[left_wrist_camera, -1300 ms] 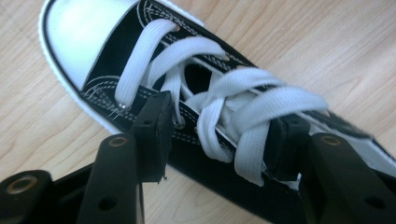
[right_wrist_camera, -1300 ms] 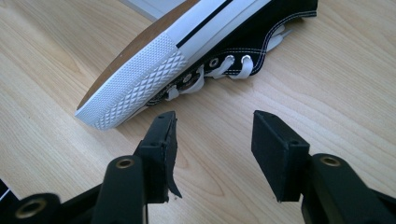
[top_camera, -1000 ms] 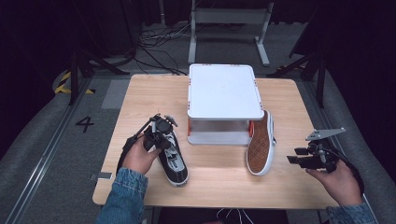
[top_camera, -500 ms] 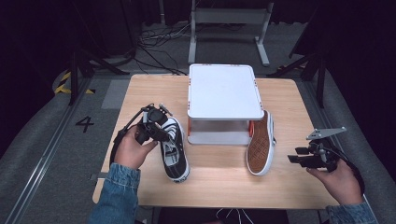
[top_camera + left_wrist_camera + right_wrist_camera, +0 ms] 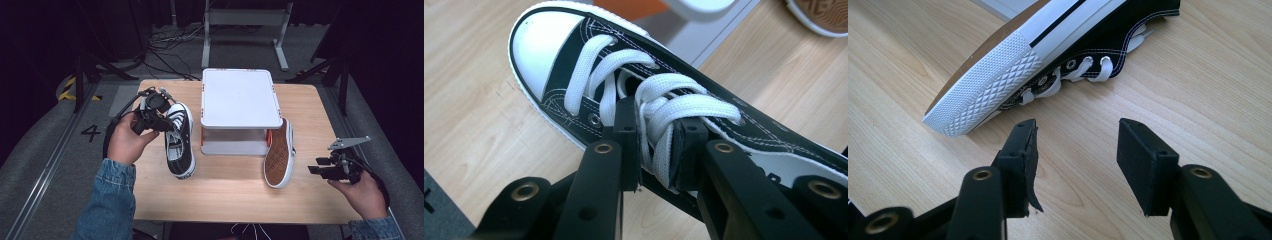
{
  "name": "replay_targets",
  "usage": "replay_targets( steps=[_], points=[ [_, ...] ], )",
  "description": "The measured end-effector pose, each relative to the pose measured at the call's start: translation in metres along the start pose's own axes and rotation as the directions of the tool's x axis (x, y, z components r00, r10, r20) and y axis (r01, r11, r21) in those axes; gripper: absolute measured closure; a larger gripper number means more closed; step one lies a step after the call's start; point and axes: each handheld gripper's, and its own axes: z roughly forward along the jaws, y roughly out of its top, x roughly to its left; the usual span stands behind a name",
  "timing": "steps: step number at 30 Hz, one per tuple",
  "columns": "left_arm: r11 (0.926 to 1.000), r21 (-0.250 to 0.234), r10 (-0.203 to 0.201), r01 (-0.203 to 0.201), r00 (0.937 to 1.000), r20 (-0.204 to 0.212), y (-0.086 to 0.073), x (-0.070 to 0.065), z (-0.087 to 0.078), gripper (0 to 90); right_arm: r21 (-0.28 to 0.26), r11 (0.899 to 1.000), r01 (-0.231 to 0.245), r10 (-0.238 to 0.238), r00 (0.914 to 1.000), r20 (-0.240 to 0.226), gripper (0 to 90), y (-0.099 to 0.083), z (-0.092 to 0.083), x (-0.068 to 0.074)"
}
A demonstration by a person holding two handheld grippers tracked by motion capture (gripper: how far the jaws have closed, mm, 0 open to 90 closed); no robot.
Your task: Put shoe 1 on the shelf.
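Observation:
A black sneaker (image 5: 179,145) with white laces and a white toe cap lies left of the white stand (image 5: 240,97), toe toward the person. My left gripper (image 5: 168,125) is shut on its laces. In the left gripper view the laces (image 5: 664,107) are pinched between the two jaws of the left gripper (image 5: 656,150), with the toe cap (image 5: 541,42) beyond. The second sneaker (image 5: 278,156) rests on its side against the stand's right front, brown sole facing right. My right gripper (image 5: 320,169) hovers open to its right. The right gripper (image 5: 1075,145) faces that sneaker's (image 5: 1048,50) toe end with nothing between its jaws.
The wooden table (image 5: 225,200) has bare surface along its front edge. The stand has an orange part (image 5: 624,7) under its top. Dark floor, cables and metal frames surround the table.
My left gripper has moved away from the person and slightly left, dragging the black sneaker by its laces up alongside the stand. The right gripper has stayed put.

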Motion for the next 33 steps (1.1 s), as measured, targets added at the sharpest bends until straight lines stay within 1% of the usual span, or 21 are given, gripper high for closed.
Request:
replay_targets(
  steps=[5,6,7,8,10,11,15,16,17,19,20,22,23,25,28,31,33],
  points=[
    [0.9996,-0.022,0.019,-0.02,0.9987,-0.047,0.018,0.0,-0.02,77.6,0.0,1.0,-0.002,0.002,1.0,0.0,51.1,-0.001,0.0,0.001],
    [0.9994,-0.027,0.021,-0.023,0.9985,-0.05,0.021,0.0,-0.023,77.6,0.0,1.0,-0.002,0.002,1.0,0.001,51.1,-0.001,-0.001,0.0],
    [0.999,-0.037,0.023,-0.025,0.9978,-0.062,0.025,0.0,-0.027,77.6,0.0,1.0,-0.003,0.003,1.0,0.003,51.1,-0.002,-0.001,0.0],
    [0.999,-0.037,0.023,-0.025,0.9978,-0.062,0.025,0.0,-0.027,77.6,0.0,1.0,-0.003,0.003,1.0,0.003,51.1,-0.002,-0.001,0.0],
    [0.9977,-0.057,0.033,-0.037,0.9961,-0.082,0.037,0.001,-0.036,77.6,-0.004,1.0,-0.007,0.007,1.0,0.005,51.2,-0.004,-0.003,-0.001],
    [0.9977,-0.057,0.033,-0.037,0.9961,-0.082,0.037,0.001,-0.036,77.6,-0.005,1.0,-0.01,0.01,0.9999,0.007,51.2,-0.004,-0.004,-0.001],
    [0.9957,-0.074,0.049,-0.056,0.9944,-0.094,0.057,0.001,-0.041,77.6,-0.004,1.0,-0.015,0.015,0.9999,0.008,51.2,-0.007,-0.005,-0.001],
    [0.9955,-0.074,0.052,-0.059,0.9942,-0.094,0.061,0.0,-0.041,77.6,-0.006,1.0,-0.014,0.014,0.9999,0.009,51.2,-0.008,-0.005,-0.002],
    [0.9955,-0.074,0.052,-0.059,0.9942,-0.094,0.061,0.0,-0.041,77.6,-0.003,1.0,-0.019,0.019,0.9998,0.012,51.2,-0.009,-0.006,-0.002],
    [0.9946,-0.079,0.061,-0.068,0.9937,-0.094,0.071,-0.001,-0.04,77.6,-0.004,1.0,-0.025,0.025,0.9996,0.01,51.2,-0.01,-0.006,-0.002],
    [0.9936,-0.077,0.076,-0.083,0.9924,-0.097,0.079,-0.001,-0.039,77.6,-0.006,1.0,-0.025,0.025,0.9996,0.013,51.2,-0.012,-0.008,-0.003],
    [0.9927,-0.08,0.082,-0.09,0.9914,-0.102,0.088,-0.004,-0.037,77.6,-0.006,0.999,-0.032,0.032,0.9994,0.014,51.2,-0.013,-0.009,-0.004],
    [0.9927,-0.08,0.082,-0.09,0.9914,-0.102,0.088,-0.004,-0.037,77.6,-0.006,0.999,-0.032,0.032,0.9994,0.014,51.2,-0.013,-0.009,-0.004],
    [0.9914,-0.082,0.093,-0.102,0.9901,-0.105,0.099,-0.005,-0.034,77.7,-0.01,0.999,-0.035,0.036,0.9992,0.019,51.2,-0.015,-0.01,-0.004],
    [0.9895,-0.09,0.103,-0.113,0.9892,-0.104,0.113,-0.008,-0.028,77.7,-0.01,0.999,-0.039,0.039,0.999,0.021,51.2,-0.016,-0.011,-0.005],
    [0.9863,-0.098,0.121,-0.133,0.9853,-0.121,0.125,-0.011,-0.021,77.7,-0.012,0.999,-0.037,0.037,0.9991,0.019,51.3,-0.016,-0.012,-0.004],
    [0.9858,-0.091,0.129,-0.141,0.9836,-0.126,0.135,-0.013,-0.013,77.7,-0.016,0.999,-0.037,0.037,0.9991,0.018,51.2,-0.017,-0.013,-0.005]
  ],
)
